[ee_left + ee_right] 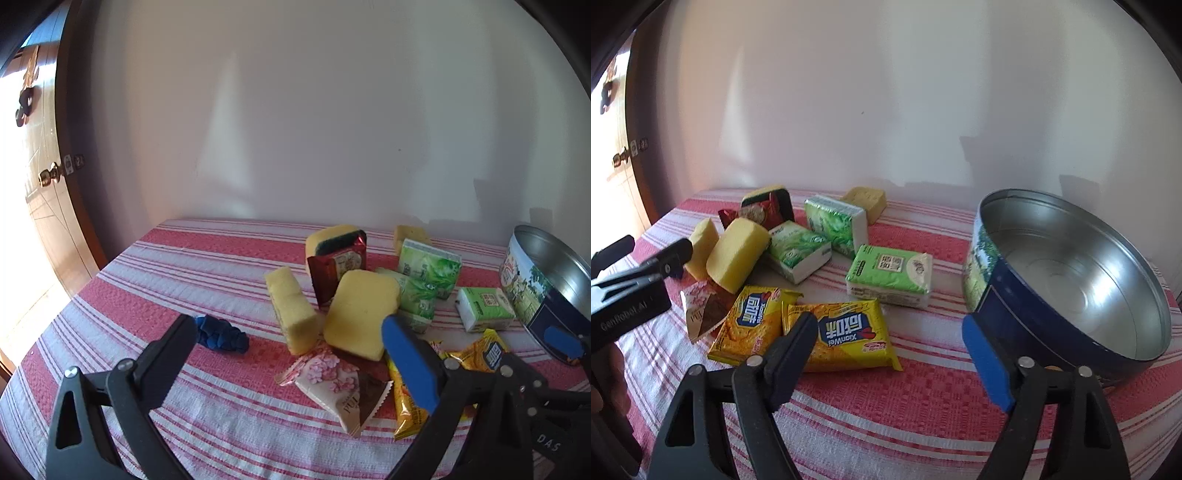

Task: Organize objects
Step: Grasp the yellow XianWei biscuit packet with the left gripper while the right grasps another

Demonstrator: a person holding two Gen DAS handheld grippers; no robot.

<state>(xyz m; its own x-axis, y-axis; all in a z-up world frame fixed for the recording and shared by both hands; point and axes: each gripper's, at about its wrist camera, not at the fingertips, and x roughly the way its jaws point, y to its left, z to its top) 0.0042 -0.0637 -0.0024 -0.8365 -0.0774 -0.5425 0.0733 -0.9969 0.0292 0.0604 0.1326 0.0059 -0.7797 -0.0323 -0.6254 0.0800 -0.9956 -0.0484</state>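
A: Nearest first. What are the two tools doing?

B: The left gripper point(291, 328) hangs over the red-and-white striped tablecloth point(166, 258) with its black fingers spread wide and nothing between them. The right gripper point(890, 336) is spread too, also empty, just above the cloth.

A: And right past the fingertips?

B: Under the right gripper's left finger lies a flat yellow cracker packet with a blue label point(849, 336), with a second yellow cracker packet point(750, 325) overlapping it on the left. Just beside that one sits a pink flower-printed snack sachet with a brown corner point(332, 384). In the left wrist view a crumpled dark blue cloth scrap point(221, 334) lies close to the left finger's tip.

A: Further in?

B: A rounded yellow sponge block point(360, 314) leans on the pile, and a narrower yellow sponge standing on edge point(291, 310) is touching its left side. To the right lies a green-and-white tissue pack point(890, 275), apart from the others. Behind come two more green leaf-printed tissue packs point(798, 249) point(836, 223), touching each other.

A: And at the back?

B: A dark red foil snack pouch point(338, 267) leans against a yellow sponge with a dark green scouring face point(334, 238). A pale yellow sponge cube point(866, 201) sits nearest the white wall point(332, 110).

A: Where do things go?

B: The round open metal tin with blue printed sides point(1071, 280) stands on the right, its shiny inside bare; the right gripper's blue-padded finger is close to its wall.
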